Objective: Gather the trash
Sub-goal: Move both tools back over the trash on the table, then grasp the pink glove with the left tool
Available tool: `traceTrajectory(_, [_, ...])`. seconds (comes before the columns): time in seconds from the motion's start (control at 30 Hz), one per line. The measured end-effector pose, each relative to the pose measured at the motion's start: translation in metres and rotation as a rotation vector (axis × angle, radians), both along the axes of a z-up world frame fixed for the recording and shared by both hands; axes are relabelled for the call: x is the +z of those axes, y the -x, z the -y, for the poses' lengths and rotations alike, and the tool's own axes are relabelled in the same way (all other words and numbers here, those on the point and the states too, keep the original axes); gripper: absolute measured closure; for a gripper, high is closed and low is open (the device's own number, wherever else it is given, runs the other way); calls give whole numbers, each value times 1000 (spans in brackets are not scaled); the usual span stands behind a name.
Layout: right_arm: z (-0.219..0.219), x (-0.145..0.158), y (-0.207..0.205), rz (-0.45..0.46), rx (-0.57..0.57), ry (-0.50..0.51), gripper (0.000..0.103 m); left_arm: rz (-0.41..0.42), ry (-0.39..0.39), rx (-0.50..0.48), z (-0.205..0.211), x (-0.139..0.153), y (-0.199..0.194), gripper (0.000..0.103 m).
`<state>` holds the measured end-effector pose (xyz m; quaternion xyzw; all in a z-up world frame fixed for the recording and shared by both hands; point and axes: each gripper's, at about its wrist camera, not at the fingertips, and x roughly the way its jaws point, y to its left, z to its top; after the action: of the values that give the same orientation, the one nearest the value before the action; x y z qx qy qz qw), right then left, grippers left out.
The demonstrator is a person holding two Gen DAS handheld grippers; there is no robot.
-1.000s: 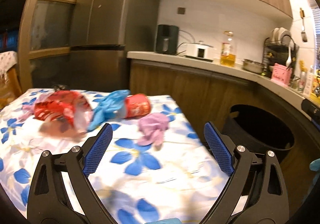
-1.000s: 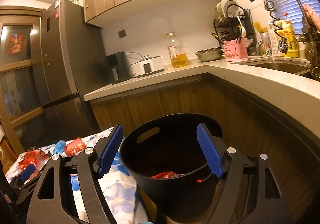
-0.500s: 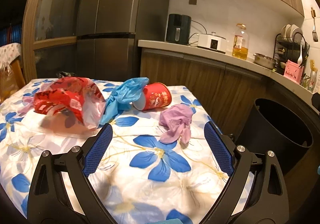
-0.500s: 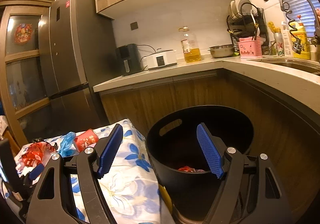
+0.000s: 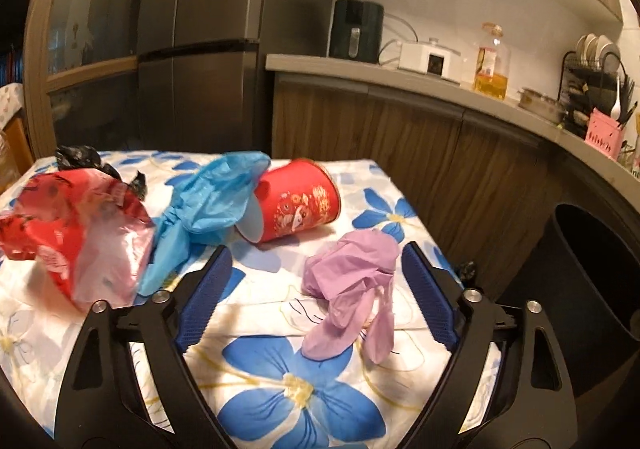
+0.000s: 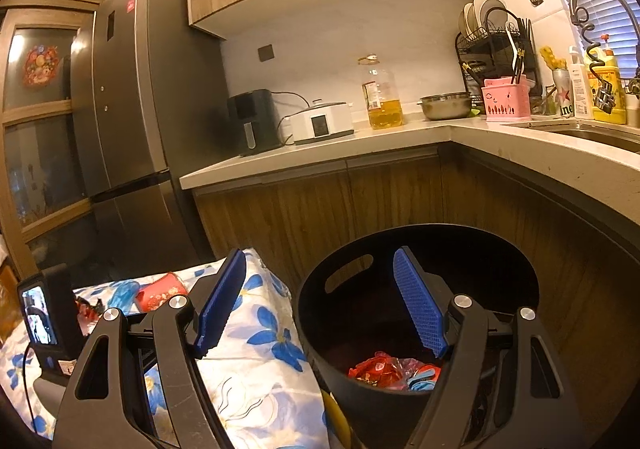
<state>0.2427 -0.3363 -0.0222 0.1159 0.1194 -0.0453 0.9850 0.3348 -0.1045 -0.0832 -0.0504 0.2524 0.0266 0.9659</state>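
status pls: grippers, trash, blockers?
Left gripper open, jaws just narrowing around purple glove, no grip. Right gripper open, empty, over bin. No blockers.

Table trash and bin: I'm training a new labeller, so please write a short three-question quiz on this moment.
1. True or false: the purple glove lies between the left gripper jaws, unpinched.
2. What partly covers the red cup? A) blue glove B) a plate C) a towel
3. Which container already holds trash?

Key: 1 true; 2 A; 3 the black bin, seen past the open right gripper.
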Motion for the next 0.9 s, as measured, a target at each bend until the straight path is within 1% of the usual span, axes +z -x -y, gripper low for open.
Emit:
traceTrajectory(0.03, [0, -1, -1, -2, -1, -1, 28, -17, -4, 0, 1, -3, -4, 27])
traceTrajectory(0.07, [0, -2, -3, -6, -4, -3, 28, -33, -6, -6, 2, -5, -7, 28])
traceTrajectory(0.13, [1, -4, -6, -12, -5, -7, 28, -71, -3, -24, 3, -12, -14, 40])
traceTrajectory(0.17, [0, -5, -7, -16, -5, -6, 28, -97, -2, -25, 2, -16, -18, 43])
traceTrajectory(0.2, [0, -6, -9, -21, -3, -4, 28, -129, 3, -34, 2, -20, -23, 50])
traceTrajectory(0.23, [-1, -7, -10, -27, -1, -1, 28, -150, 5, -39, 2, -23, -27, 60])
traceTrajectory(0.27, [-2, -7, -11, -31, 3, 0, 28, -172, 6, -46, 3, -27, -30, 66])
traceTrajectory(0.3, [-4, -7, -12, -33, 6, 3, 28, -195, 6, -53, 3, -30, -34, 75])
traceTrajectory(0.33, [-5, -7, -13, -37, 10, 8, 28, -201, 7, -54, 4, -30, -35, 81])
traceTrajectory(0.37, [-7, -7, -13, -39, 13, 12, 28, -203, 15, -61, 3, -31, -35, 85])
traceTrajectory(0.4, [-7, -7, -13, -40, 16, 15, 28, -205, 24, -72, 3, -31, -35, 93])
traceTrajectory(0.43, [-8, -7, -13, -41, 18, 19, 28, -207, 25, -74, 3, -32, -34, 99])
traceTrajectory(0.47, [-9, -6, -13, -42, 19, 21, 28, -201, 28, -77, 2, -31, -32, 100])
traceTrajectory(0.5, [-9, -6, -13, -44, 22, 21, 28, -179, 32, -78, 2, -28, -27, 101])
traceTrajectory(0.53, [-9, -6, -13, -45, 24, 21, 28, -152, 34, -79, 1, -24, -21, 102])
traceTrajectory(0.6, [-11, -5, -12, -43, 26, 25, 28, -71, 20, -78, 0, -9, -2, 102])
traceTrajectory(0.67, [-13, -4, -12, -45, 33, 26, 28, -20, 16, -86, 0, 1, 15, 102])
traceTrajectory(0.8, [-23, -4, -13, -48, 56, 30, 28, 23, 48, -79, -14, 14, 50, 102])
traceTrajectory(0.9, [-35, -4, -16, -51, 83, 42, 28, 33, 68, -56, -28, 17, 67, 102])
